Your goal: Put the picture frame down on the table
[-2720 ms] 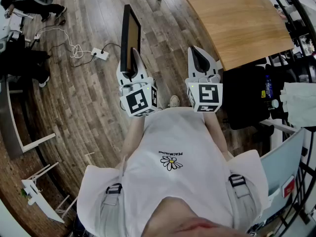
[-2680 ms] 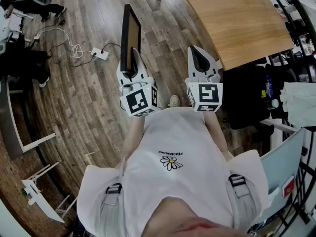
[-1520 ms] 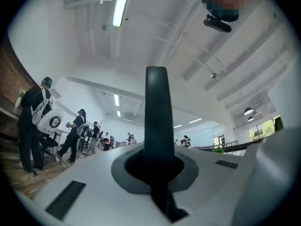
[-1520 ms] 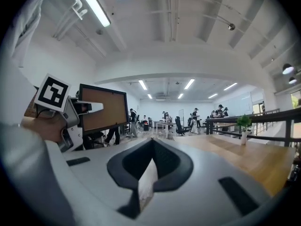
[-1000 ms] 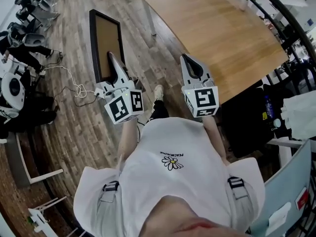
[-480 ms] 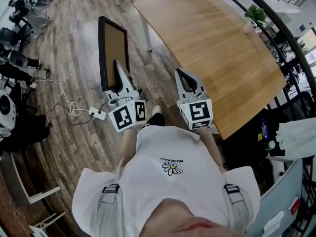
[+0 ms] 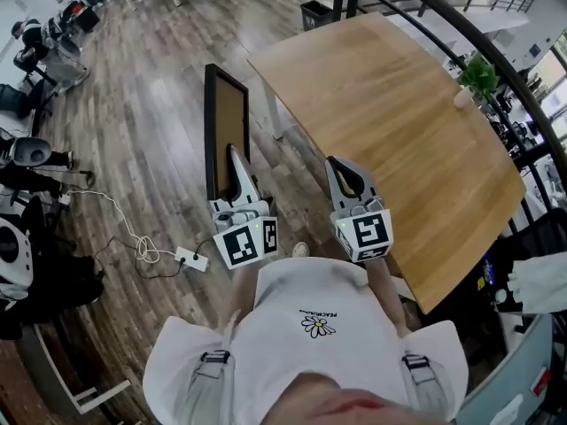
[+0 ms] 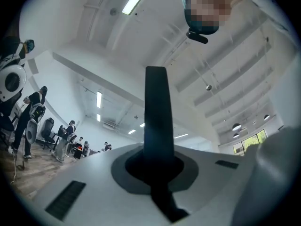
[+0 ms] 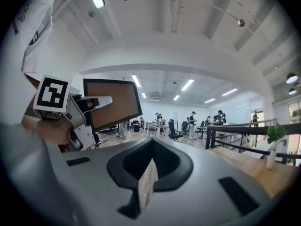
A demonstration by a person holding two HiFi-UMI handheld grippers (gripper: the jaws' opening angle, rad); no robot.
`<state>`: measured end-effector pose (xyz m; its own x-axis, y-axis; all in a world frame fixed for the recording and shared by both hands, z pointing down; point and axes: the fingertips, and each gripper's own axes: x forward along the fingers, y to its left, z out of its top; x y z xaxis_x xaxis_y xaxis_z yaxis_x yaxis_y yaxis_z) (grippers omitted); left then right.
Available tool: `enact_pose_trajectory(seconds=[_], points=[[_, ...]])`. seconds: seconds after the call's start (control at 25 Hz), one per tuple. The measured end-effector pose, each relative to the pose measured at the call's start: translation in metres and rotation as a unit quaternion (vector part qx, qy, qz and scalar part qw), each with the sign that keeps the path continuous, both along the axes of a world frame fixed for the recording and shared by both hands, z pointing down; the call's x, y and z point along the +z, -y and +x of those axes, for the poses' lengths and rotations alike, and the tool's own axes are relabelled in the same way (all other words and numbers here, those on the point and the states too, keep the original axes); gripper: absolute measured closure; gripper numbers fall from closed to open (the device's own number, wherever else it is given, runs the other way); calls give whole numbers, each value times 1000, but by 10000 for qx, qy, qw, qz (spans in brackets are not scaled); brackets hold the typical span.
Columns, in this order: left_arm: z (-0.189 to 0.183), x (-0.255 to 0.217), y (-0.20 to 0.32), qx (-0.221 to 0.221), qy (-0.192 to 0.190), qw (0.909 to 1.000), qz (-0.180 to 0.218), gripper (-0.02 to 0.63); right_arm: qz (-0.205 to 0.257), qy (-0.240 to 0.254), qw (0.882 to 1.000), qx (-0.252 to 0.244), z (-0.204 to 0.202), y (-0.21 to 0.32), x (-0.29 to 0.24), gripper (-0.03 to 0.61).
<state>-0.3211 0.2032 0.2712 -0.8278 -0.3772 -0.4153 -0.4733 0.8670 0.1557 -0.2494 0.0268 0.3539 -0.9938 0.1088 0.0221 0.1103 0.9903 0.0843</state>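
Left hand-held gripper [image 7: 234,155] gripping picture frame [image 7: 229,113] — on edge, long axis forward

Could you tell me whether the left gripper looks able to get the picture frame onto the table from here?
Probably yes: the left gripper holds the picture frame beside the table's near edge, and that side is bare; the only plant stands at the far corner.

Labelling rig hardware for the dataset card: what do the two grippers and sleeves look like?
Left gripper and right gripper: light grey tapered shells, dark inner faces. Each carries a white cube with black square markers. No cables show on them. Short white T-shirt sleeves, daisy print on the chest.
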Motion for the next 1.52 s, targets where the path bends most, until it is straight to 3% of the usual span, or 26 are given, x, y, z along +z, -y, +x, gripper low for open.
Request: enact_pose_trajectory(seconds=[0.32,0.6,0.76,0.92,1.2,1.36,1.52], points=[[-44,24,18,-36,-352,9987,-367,589,-203,-243,9994,-152,-47,10,10,569],[-55,31,30,58,-499,9980,-391,589,-40,-156,9998,148,-51,28,4,569],[-56,34,58,279,-556,9973,-388,589,-90,-105,9980,623,-32,62,5,569],[-34,40,128,780,-581,9936,-566,589,-151,-152,9905,1360,10,128,10,569],[22,37,253,2420,-385,9668,-729,589,-234,-107,9578,2862,96,208,15,569],[41,35,298,3210,-284,9436,-766,589,-134,-64,9424,3342,116,222,7,569],[60,32,345,3922,-93,9157,-875,589,-6,-7,9157,4019,144,243,0,569]])
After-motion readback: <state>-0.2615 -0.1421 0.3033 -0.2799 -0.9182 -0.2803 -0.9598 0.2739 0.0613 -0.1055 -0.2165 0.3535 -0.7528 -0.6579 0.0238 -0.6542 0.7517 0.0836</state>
